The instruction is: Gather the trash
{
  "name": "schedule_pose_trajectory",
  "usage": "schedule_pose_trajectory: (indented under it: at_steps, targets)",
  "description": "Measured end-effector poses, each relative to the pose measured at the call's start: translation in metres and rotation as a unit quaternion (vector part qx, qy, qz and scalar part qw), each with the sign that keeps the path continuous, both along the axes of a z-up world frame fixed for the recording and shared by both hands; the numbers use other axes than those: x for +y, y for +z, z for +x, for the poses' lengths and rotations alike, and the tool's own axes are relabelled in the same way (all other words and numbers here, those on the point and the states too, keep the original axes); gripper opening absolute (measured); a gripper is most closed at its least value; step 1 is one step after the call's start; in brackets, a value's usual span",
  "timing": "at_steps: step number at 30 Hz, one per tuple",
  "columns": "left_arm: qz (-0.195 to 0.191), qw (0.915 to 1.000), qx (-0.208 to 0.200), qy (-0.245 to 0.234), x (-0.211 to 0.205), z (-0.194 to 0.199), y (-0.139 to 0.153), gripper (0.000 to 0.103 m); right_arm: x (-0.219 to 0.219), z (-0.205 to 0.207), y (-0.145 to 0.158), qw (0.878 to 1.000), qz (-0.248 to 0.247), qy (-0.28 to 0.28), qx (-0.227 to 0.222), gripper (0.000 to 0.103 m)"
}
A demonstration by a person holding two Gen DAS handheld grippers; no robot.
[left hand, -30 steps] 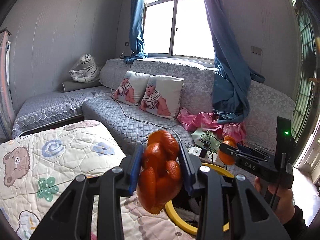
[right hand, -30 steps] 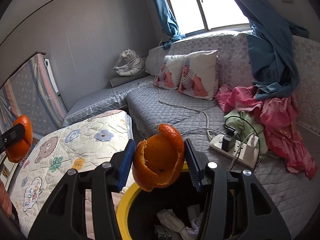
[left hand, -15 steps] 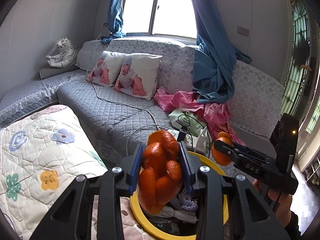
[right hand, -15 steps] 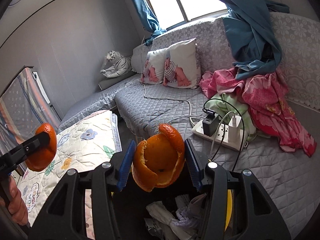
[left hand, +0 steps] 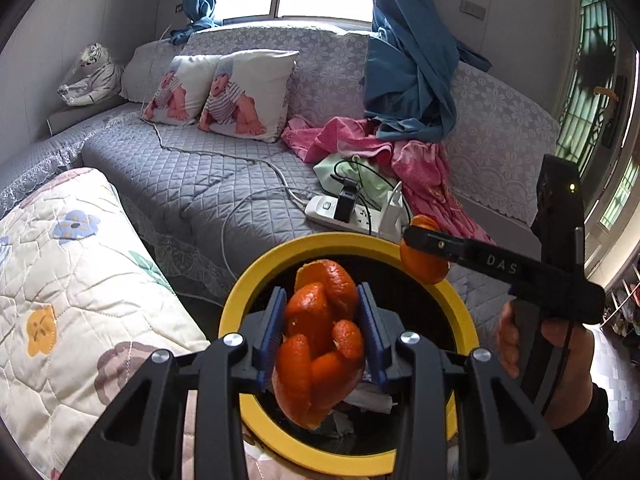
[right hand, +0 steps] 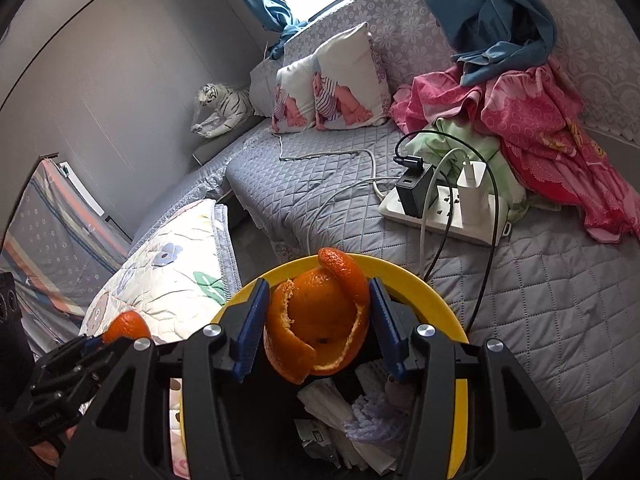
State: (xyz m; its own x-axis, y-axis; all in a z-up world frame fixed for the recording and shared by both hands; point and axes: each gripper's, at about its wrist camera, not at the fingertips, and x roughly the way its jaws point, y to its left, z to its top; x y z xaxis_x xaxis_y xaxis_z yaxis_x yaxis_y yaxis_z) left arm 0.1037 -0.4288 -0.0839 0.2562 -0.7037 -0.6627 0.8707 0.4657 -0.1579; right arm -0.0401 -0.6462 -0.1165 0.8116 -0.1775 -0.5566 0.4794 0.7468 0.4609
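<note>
We are holding our left gripper [left hand: 322,330] over the mouth of the yellow-rimmed bin [left hand: 256,276], its blue pads closed narrowly on a folded piece of orange peel [left hand: 320,348] that is hanging down between them above the crumpled paper [left hand: 368,398] lying inside. We are gripping a second piece with our right gripper [right hand: 316,328]: a cupped orange peel shell [right hand: 320,320], pressed between both pads at a middling width, with one curl of rind rising above the fingers. That gripper is also hovering over the bin's rim [right hand: 404,276], and in its view we are seeing white paper scraps [right hand: 332,404] and a bit of lavender foam netting [right hand: 372,416] already in the bin. From the left wrist view the right gripper is reaching in from the right, a hand [left hand: 560,344] wrapped round its handle, its peel sitting just above the far right edge of the rim. The bin is standing between a flower-patterned quilt [left hand: 60,280] on the left and a grey quilted sofa [left hand: 180,184] behind. On the sofa a white power strip [right hand: 444,208] with chargers is lying near the bin, beside pink cloth [right hand: 540,120] and two printed cushions [left hand: 240,92].
</note>
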Motion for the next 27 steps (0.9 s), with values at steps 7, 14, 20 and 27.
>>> schedule_pose_trajectory:
  at_steps: [7, 14, 20, 27]
  targets:
    - [0.036, 0.9989, 0.028, -0.013, -0.005, -0.003, -0.023, 0.034, -0.003, 0.009, -0.005, 1.0, 0.015, 0.009, 0.005, 0.048]
    - [0.044, 0.9973, 0.056, -0.015, -0.003, -0.002, -0.035, 0.035, -0.009, 0.016, -0.008, 1.0, 0.022, 0.01, 0.014, 0.051]
    - [0.036, 0.9981, 0.049, -0.001, -0.001, -0.002, -0.03, 0.044, -0.01, 0.015, -0.004, 1.0, 0.015, -0.001, 0.007, 0.062]
    - [0.002, 0.9981, 0.044, 0.042, 0.02, 0.014, -0.005, 0.044, -0.013, 0.008, 0.015, 1.0, -0.005, -0.023, 0.001, 0.062]
